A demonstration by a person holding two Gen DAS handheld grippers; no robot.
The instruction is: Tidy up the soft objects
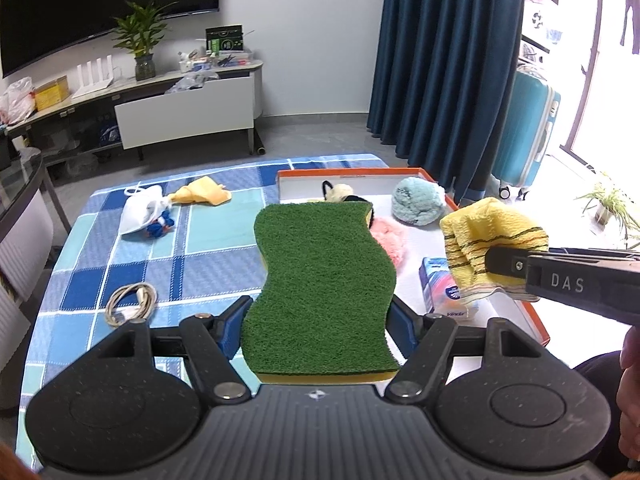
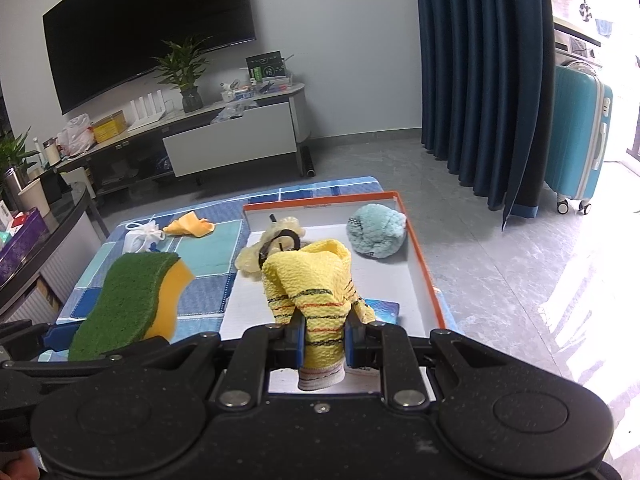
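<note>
The left gripper point(image 1: 318, 318) is clamped on a green-topped yellow sponge point(image 1: 324, 276), held above the blue checked cloth point(image 1: 120, 264); the right gripper point(image 2: 323, 340) pinches a yellow striped cloth point(image 2: 316, 284) over the orange-rimmed tray point(image 2: 424, 264); a teal plush point(image 2: 376, 236) and what may be a cream scrunchie point(image 2: 250, 260) lie in the tray.

Bare floor at the tray's point(image 2: 420, 256) right middle; teal ball point(image 2: 376, 230) blocks its far corner.

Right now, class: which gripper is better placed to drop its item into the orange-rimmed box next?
Right. The right gripper holds the yellow cloth above the box; the left gripper's sponge sits over the blue cloth beside it.
</note>
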